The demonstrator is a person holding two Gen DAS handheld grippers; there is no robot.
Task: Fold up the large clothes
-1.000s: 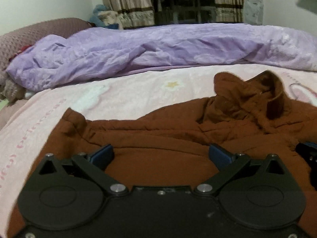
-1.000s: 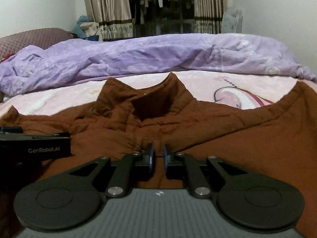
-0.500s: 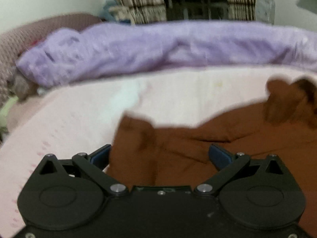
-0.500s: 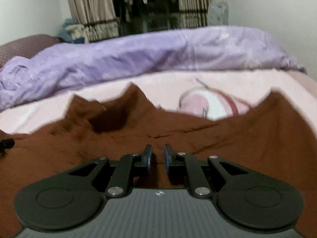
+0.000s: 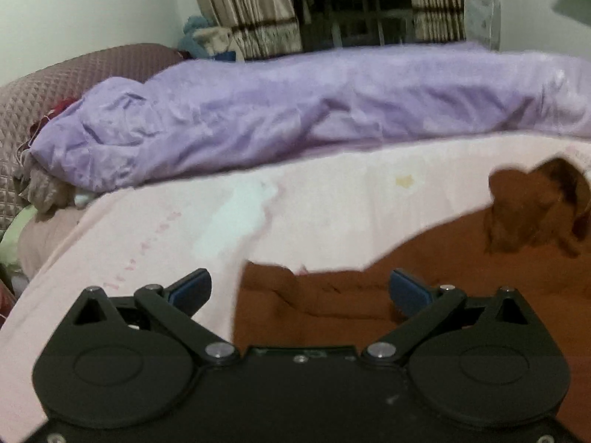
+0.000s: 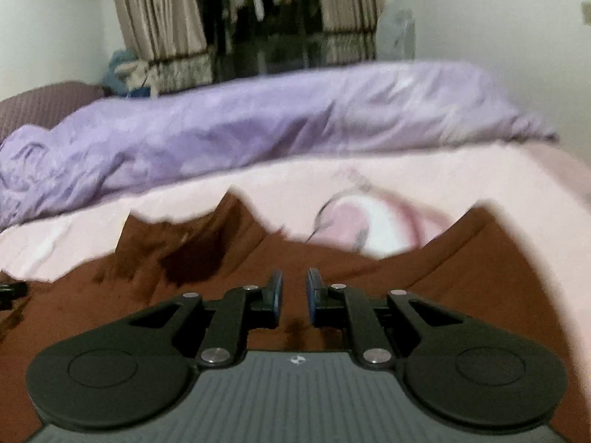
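One brown garment (image 5: 424,288) lies on the pink sheet (image 5: 332,203), spreading from 6 toward 3 o'clock in the left wrist view and filling the lower half of the right wrist view (image 6: 461,277). Its collar (image 5: 535,203) rises at 3 o'clock on the left, and at 10 o'clock of the right gripper (image 6: 294,297) on the other side.

Compared with a second ago, the cloth's near left corner sits further right in the left view, baring much more pink sheet at 9 o'clock, and the collar has slid toward the frame edge. The left gripper (image 5: 301,291) keeps its jaws spread wide, with cloth under the gap but neither pad pressing on it. The right gripper's jaws have just been opening a little; a narrow gap shows, with brown fabric seen through it, no longer pinched.

Both views are blurred, so folds and seams are hard to read. The garment's right part is cut off by the frame edge. Beyond, at 12 o'clock, a purple quilt (image 5: 314,110) lies across the bed, with curtains (image 5: 251,7) behind.
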